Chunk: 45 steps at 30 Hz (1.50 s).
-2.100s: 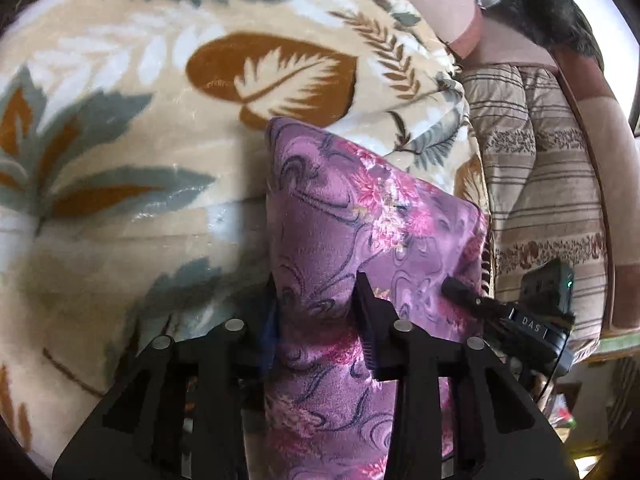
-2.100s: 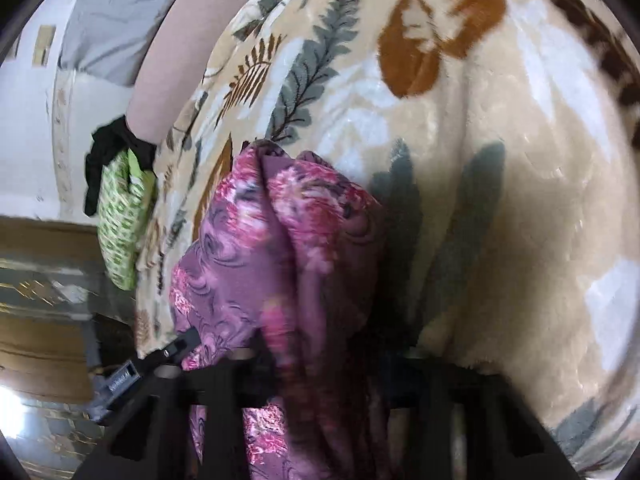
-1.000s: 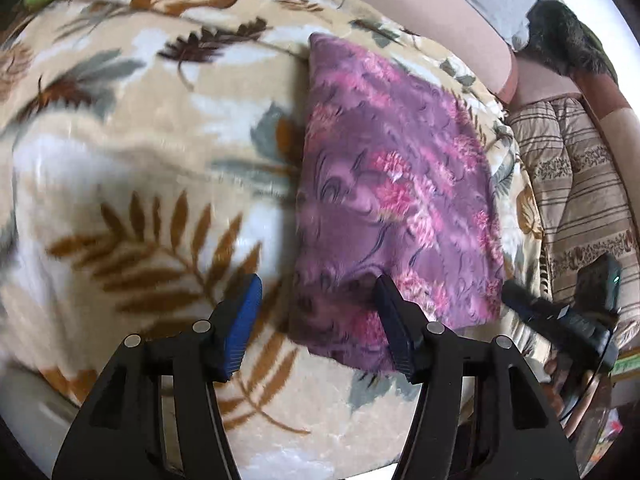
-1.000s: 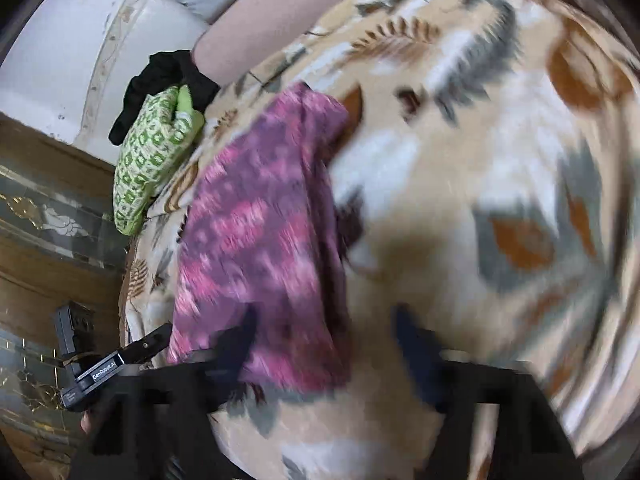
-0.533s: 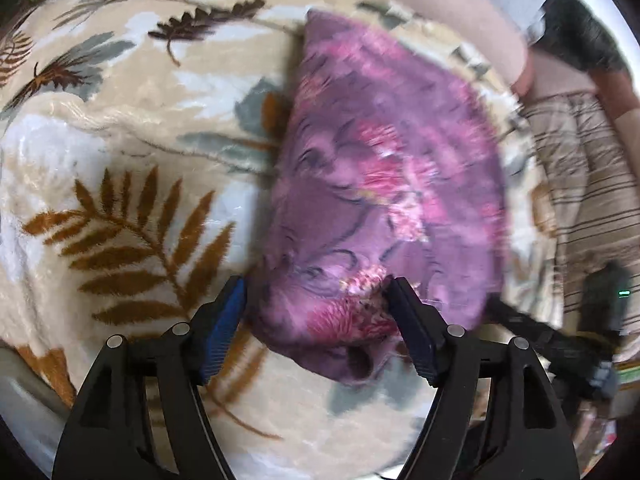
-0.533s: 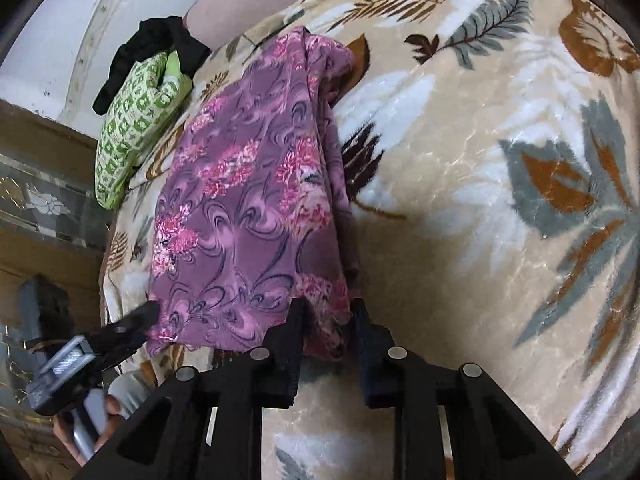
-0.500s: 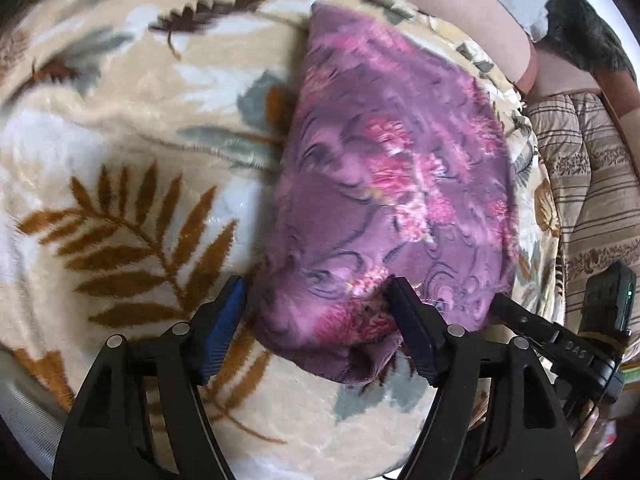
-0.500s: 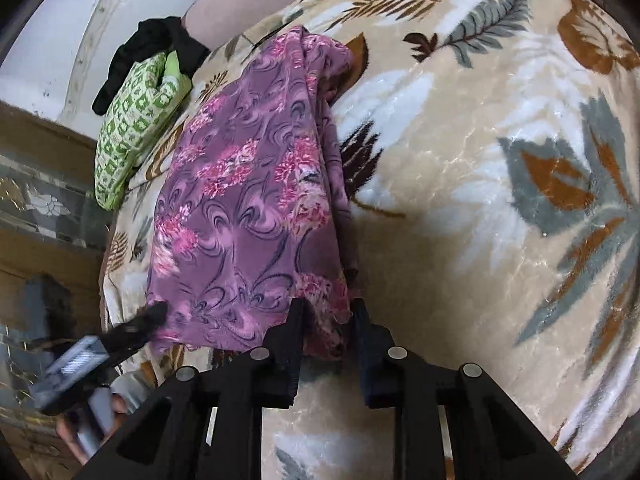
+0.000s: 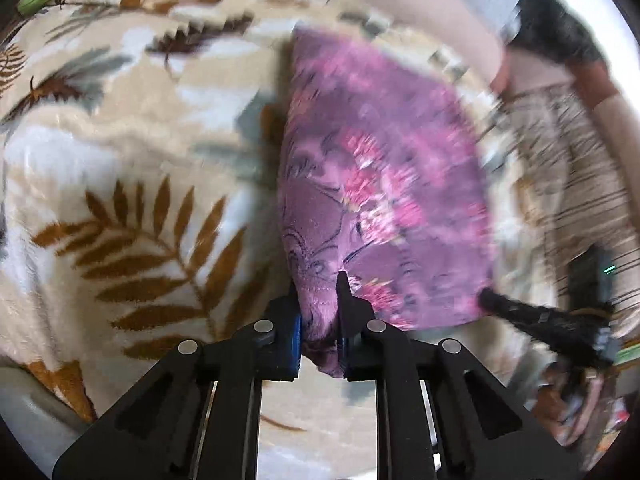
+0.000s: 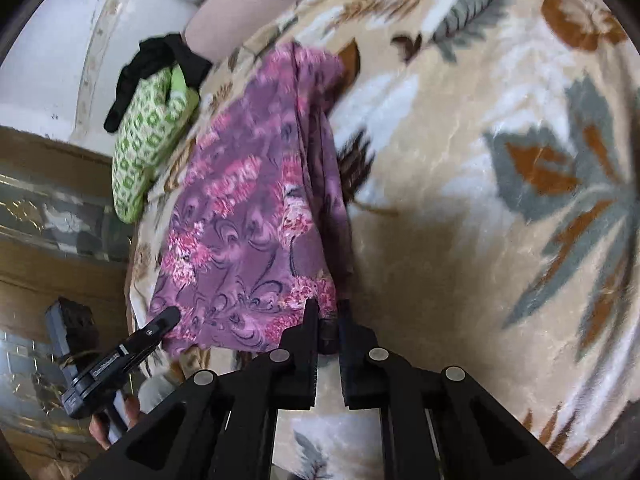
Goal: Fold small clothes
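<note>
Leaf-print blanket [image 10: 460, 208] | green bag [image 10: 148, 144] right-view only | garment [image 9: 380, 184] pinched

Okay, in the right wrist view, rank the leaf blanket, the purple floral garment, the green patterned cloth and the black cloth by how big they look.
1. Leaf blanket, fills most of the frame.
2. Purple floral garment.
3. Green patterned cloth.
4. Black cloth, smallest, though partly tucked behind the green one.
The last two lie farther from the camera, so their true sizes are unsure.

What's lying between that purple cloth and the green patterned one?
Only bare leaf-print blanket separates the purple cloth from the green cloth, seen in the right wrist view.
</note>
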### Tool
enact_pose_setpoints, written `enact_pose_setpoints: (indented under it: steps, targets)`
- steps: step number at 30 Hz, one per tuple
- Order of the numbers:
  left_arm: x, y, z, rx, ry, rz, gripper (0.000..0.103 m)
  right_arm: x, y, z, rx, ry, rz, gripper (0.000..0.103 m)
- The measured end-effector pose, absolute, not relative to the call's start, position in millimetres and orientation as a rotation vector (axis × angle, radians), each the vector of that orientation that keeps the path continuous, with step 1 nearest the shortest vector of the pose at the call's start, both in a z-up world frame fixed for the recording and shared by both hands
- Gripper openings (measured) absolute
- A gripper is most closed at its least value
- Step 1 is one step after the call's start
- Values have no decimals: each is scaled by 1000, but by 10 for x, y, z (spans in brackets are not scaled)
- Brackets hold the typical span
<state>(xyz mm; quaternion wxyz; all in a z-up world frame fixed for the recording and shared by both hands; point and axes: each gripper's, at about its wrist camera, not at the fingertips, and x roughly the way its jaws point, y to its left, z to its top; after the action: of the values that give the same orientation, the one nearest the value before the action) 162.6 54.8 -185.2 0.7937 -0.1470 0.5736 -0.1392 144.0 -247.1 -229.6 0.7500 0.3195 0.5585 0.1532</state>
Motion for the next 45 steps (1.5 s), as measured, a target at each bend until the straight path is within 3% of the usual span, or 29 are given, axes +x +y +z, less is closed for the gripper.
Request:
enact_pose_setpoints:
  steps: [4,7,11,12,14,16,26,45]
  targets:
    - [1624,750,-1839,-476,1209,-322,14,1375,-2398,-2345,690,1183,341,8]
    - [1643,791,-1919,-489,1238,-311,30,1373,-2478,-2391,737,1194,351,11]
    - [1583,768,-1719,-419,1164,-294,31,1332,-2551,-2157,731,1150,374,16]
    - [1559,733,-1641,-373,1133,-278,31,1324,-2547,-2091,715,1138,382,20]
    - [1541,713,-1581,-347,1098,-273,34,1299,-2560,-1990,692,1106,377,54]
    - [1521,723,-1534,-339,1073,-263,39,1267,-2592,-1874,667,1046,337,66]
    - [1742,818,-1410,-316,1071,-192,39,1336,-2588,-1405,515,880,210,67]
    - [2794,729,-1407,-367,1164,-214,39,2810,-2405,-1438,506,1011,258,63]
